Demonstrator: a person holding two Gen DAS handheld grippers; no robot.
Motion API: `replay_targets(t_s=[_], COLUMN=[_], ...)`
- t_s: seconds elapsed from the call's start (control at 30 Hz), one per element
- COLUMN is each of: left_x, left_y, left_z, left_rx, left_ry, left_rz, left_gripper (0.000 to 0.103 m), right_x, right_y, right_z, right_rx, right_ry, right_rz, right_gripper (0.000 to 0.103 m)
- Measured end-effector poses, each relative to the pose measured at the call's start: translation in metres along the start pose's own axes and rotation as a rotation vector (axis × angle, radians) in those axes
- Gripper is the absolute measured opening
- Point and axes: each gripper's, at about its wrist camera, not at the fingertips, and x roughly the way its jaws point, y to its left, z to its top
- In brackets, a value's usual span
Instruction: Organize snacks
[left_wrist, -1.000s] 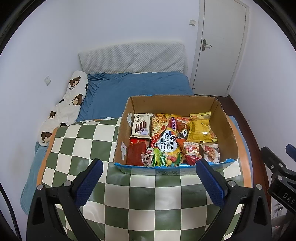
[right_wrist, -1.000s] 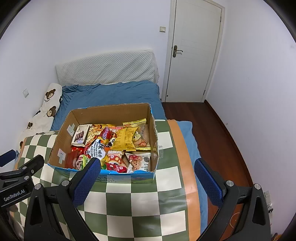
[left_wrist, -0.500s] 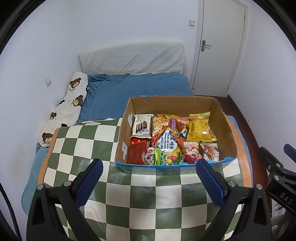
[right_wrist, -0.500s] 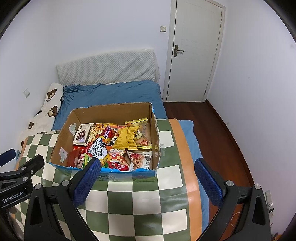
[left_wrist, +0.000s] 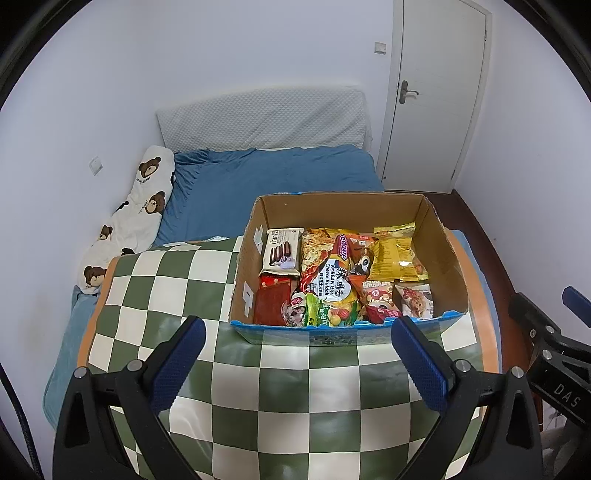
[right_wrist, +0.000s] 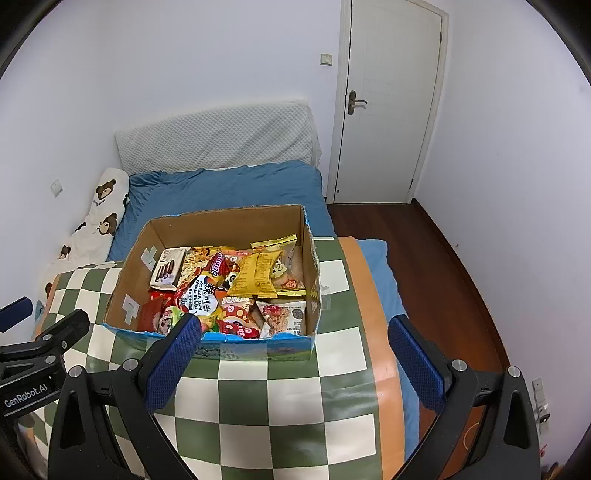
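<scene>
Left wrist view: left gripper (left_wrist: 295, 354) hangs over the checkered tablecloth (left_wrist: 166, 295), fingers spread wide, nothing between them. Cardboard box (left_wrist: 447, 258) sits just ahead on the cloth, open top, full of snack packets (left_wrist: 340, 277). Chocolate wafer pack (left_wrist: 281, 252) lies flat at the box's left, red packet (left_wrist: 271, 301) below it, Korean noodle bag (left_wrist: 334, 284) in the middle, yellow bag (left_wrist: 393, 258) on the right, granola-type pack (left_wrist: 415, 301) at the near right corner. All snacks are inside the box; none is visible on the cloth. Judgement: this fits either a box about to be unpacked and sorted or one already filled, can't settle which. The wide spread and centred aim suit a reach into the box. Part of the right gripper's body shows at the right edge. Bed (left_wrist: 258, 177) and bear pillow (left_wrist: 129, 221) behind, door (left_wrist: 436, 92) shut.

Right wrist view: right gripper (right_wrist: 293, 356) is also spread apart and empty, held over the cloth near the orange table edge (right_wrist: 373, 314). Box (right_wrist: 125, 291) is ahead and to the left, so this gripper is offset to the box's right side. Its left fingertip (right_wrist: 173, 354) overlaps the box's blue front lip in the picture; contact can't be told. Left gripper's body shows at the left edge.

Versus a second ago: the box sits slightly higher in both views and a bit more cloth shows in front, so both grippers appear to have backed off or risen a little. Finger spread unchanged. Packets have not shifted.
</scene>
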Motion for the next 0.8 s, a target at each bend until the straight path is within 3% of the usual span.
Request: replay_targets(t_s=[0.8], left_x=[-0.0057], left_y=[-0.0012], left_z=[0.0015], left_rx=[0.013], left_ry=[-0.001], left_rz=[-0.002], left_gripper=[0.103], right_x=[-0.0079], right_y=[-0.0007], right_z=[0.0003], right_rx=[-0.007], right_ry=[0.000], right_rz=[0.022], right_gripper=[0.103])
